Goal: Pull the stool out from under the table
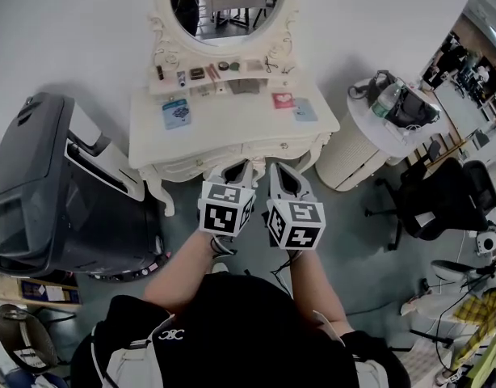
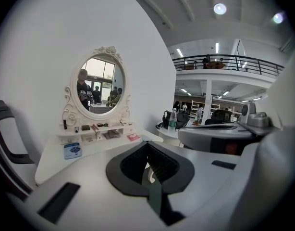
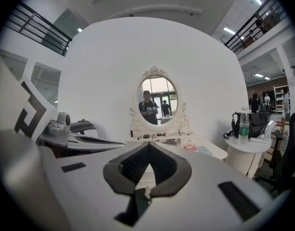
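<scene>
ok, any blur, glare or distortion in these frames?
Head view: fisheye bends the room's edges, dressing table sharp, light even. Left gripper view: dark round vignette, ceiling lamp blooms, foreground soft. Right gripper view: same vignette, mirror crisp, no glare.

Arms outstretched — left gripper (image 1: 237,170), right gripper (image 1: 284,174); jaws together

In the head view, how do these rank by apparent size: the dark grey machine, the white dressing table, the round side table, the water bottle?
1. dark grey machine
2. white dressing table: nearly as large as the machine, and the wide lens makes this order unsure
3. round side table
4. water bottle, clearly the smallest
</scene>
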A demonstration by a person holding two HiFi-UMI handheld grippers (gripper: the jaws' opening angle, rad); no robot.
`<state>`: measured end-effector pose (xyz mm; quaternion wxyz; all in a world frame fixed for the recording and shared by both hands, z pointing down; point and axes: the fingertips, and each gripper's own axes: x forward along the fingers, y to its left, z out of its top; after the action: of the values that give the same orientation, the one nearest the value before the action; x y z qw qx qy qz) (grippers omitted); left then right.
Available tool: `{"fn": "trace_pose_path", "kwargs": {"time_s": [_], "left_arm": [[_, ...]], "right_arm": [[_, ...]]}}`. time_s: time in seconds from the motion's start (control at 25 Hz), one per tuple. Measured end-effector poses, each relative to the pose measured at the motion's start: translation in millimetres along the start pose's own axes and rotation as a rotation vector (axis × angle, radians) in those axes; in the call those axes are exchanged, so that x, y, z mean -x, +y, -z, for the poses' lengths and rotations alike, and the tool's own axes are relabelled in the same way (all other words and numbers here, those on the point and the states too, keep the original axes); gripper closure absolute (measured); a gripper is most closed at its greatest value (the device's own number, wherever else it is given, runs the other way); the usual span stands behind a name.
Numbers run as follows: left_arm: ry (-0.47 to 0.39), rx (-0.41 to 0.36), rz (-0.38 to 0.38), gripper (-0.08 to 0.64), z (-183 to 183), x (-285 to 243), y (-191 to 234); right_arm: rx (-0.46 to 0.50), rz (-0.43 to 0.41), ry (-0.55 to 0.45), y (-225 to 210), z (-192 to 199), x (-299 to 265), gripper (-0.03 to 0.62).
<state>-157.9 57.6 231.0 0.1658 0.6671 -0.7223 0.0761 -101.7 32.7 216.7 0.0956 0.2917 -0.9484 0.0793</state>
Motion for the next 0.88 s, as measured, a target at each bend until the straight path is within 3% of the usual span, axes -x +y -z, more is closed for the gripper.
{"fn": "trace_pose_path", "kwargs": {"time_s": [0.24,0.44,0.88], "left_arm": [[-0.001,0.001,0.002,0.557,-2.7,-4.5,38.1],[0.009,0.01,0.006,0.557,1.0,-9.1,63.4],[0.071,0.021,0.015,0.557,15.9,-44.6,70.4]], "right_arm": [[-0.026,0.051,-0.05,11.4,-8.9,-30.7,0.584],[-0.084,0.021,-0.04,27.1,-6.3,-54.5,0.584],[-0.118,0.011,0.023,6.9,13.8,-88.3,0.584]]}}
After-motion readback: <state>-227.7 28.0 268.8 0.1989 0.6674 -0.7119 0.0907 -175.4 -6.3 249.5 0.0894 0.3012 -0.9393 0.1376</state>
